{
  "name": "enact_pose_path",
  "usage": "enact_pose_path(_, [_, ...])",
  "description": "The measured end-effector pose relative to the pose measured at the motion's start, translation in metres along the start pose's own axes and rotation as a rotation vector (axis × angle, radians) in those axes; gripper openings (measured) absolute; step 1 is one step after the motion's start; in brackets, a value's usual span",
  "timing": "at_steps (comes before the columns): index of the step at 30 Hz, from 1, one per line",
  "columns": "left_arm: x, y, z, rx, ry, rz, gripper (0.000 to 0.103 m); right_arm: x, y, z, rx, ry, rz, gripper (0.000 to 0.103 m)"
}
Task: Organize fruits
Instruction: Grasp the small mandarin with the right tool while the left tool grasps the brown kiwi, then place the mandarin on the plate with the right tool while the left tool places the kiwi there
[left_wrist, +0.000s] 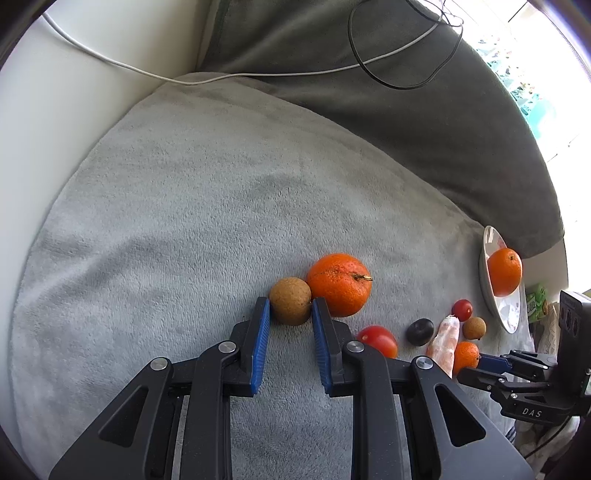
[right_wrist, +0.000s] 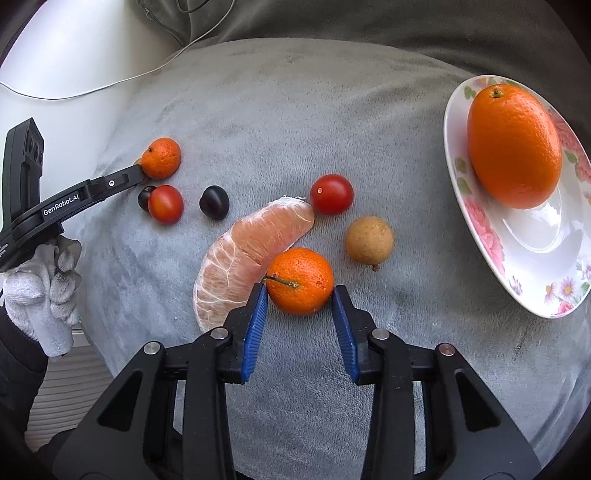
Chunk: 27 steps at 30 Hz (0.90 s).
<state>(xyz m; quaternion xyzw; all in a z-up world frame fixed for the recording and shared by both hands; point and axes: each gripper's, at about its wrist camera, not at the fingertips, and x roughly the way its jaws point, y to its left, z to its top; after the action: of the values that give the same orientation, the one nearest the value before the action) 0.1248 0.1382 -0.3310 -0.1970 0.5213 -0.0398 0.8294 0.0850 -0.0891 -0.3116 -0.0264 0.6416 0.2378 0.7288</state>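
Blue-padded jaws of the left gripper (left_wrist: 290, 314) are pinching a brown longan (left_wrist: 290, 301) that is touching a large mandarin (left_wrist: 339, 284). Jaws of the right gripper (right_wrist: 300, 304) are bracketing a small mandarin (right_wrist: 300, 280); whether they are pressing it I cannot tell. Everything is lying on a grey fleece blanket (right_wrist: 258, 110), with a floral plate (right_wrist: 532, 236) carrying an orange (right_wrist: 513, 144) near its right edge and a dark cushion (left_wrist: 369, 74) behind.
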Motion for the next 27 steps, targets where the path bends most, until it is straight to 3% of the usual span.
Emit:
enact_pose_path(16, [-0.012, 0.004, -0.004, -0.001, -0.021, 0.019, 0.021, -0.008, 0.002, -0.003, -0.010, -0.043, -0.011, 0.035])
enact_pose_path(27, [-0.035, -0.017, 0.003, 0.029, -0.064, -0.004, 0.021, -0.052, -0.010, -0.002, 0.031, -0.131, 0.003, 0.035])
